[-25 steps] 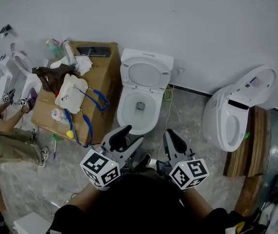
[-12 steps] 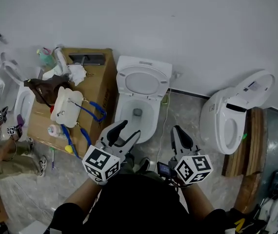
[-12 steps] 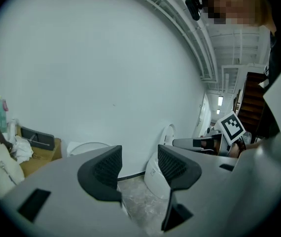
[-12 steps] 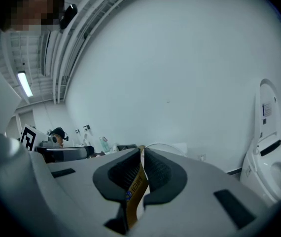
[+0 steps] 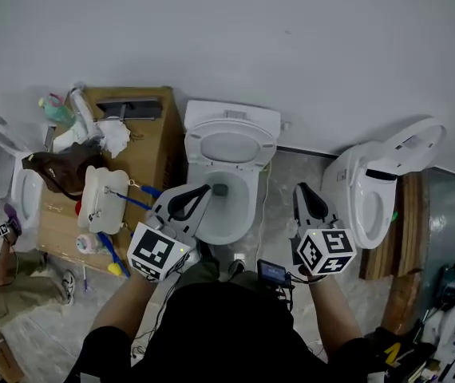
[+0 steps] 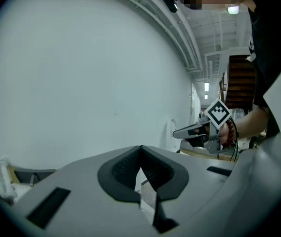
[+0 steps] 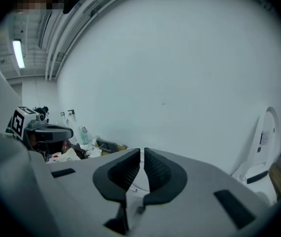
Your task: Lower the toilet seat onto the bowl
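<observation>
White toilet seat stands beyond just-closed left fingers.

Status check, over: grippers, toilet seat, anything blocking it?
Left gripper just closed, empty; right gripper shut, empty. Toilet seat up against the tank, untouched. Nothing on the bowl rim.

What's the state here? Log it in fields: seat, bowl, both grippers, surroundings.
seat: raised, upright behind the bowl
bowl: uncovered
left gripper: shut, jaws just closed with nothing between them; not touching the seat
right gripper: shut, empty; to the right of the bowl
box: left of the bowl
second toilet: right of the bowl
task: seat not yet lowered
</observation>
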